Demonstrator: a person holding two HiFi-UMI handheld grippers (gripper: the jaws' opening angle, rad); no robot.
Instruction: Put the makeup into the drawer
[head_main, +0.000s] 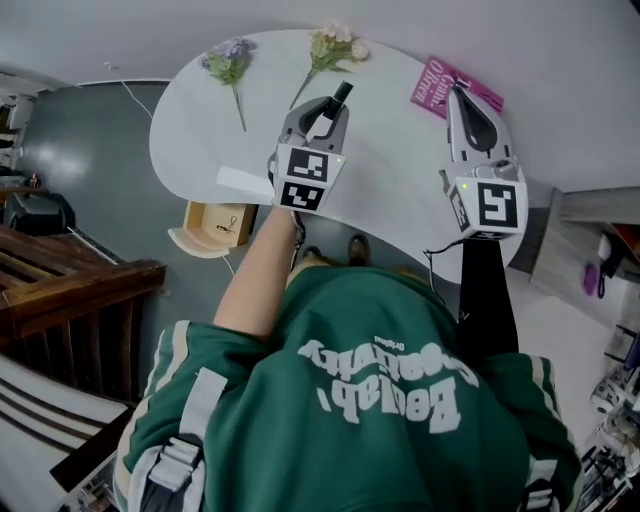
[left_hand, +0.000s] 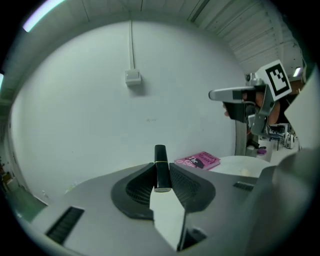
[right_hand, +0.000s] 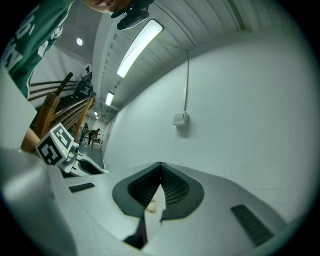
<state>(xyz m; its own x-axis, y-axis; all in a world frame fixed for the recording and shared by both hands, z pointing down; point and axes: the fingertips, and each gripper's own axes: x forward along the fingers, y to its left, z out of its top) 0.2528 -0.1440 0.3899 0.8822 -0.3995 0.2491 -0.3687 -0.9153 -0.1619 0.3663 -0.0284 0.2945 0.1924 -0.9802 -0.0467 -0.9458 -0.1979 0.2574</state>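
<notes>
A black lipstick tube (head_main: 341, 95) sticks up from between the jaws of my left gripper (head_main: 322, 112), which is held above the white oval table (head_main: 400, 170). In the left gripper view the lipstick (left_hand: 160, 167) stands upright, and the left gripper (left_hand: 161, 176) is shut on its lower part. My right gripper (head_main: 460, 95) hovers over the table's right side. Its jaws meet at the tip with nothing between them in the right gripper view (right_hand: 160, 169). An open wooden drawer (head_main: 215, 224) juts out under the table's near left edge.
A pink book (head_main: 440, 88) lies at the table's far right, also seen in the left gripper view (left_hand: 197, 161). A purple flower stem (head_main: 230, 62) and a pale flower stem (head_main: 330, 48) lie at the far edge. A wooden stair rail (head_main: 70, 280) is at left.
</notes>
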